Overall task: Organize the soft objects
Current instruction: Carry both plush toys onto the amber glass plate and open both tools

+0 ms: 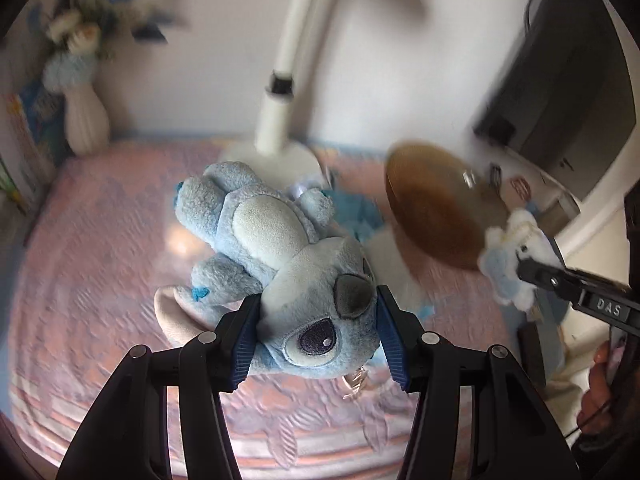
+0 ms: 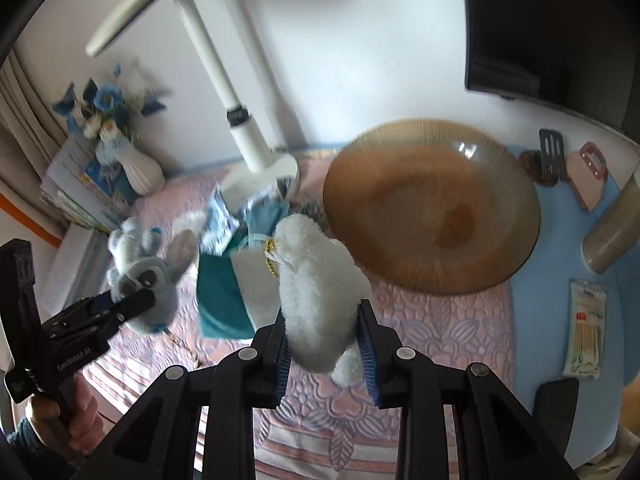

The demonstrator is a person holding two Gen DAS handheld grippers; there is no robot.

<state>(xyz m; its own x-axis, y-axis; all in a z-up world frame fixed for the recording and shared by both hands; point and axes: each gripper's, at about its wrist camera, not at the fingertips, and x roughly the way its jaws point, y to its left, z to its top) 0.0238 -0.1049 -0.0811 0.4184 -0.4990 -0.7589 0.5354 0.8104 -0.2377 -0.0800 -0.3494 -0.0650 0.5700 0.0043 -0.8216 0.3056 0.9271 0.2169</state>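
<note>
My left gripper is shut on the head of a blue plush toy, which hangs lifted above the pink quilted cloth. In the right wrist view that same blue plush toy shows at the left, held by the left gripper. My right gripper is shut on a small white fluffy plush with a gold bead chain and white loop, also raised off the cloth. The left wrist view shows the white plush at the right in the right gripper. A wide amber glass bowl sits just beyond it.
A white lamp base stands at the back, with a white vase of blue flowers and books at the far left. Teal and white cloth items lie mid-table. A packet of cotton swabs, a comb and a dark screen are on the right.
</note>
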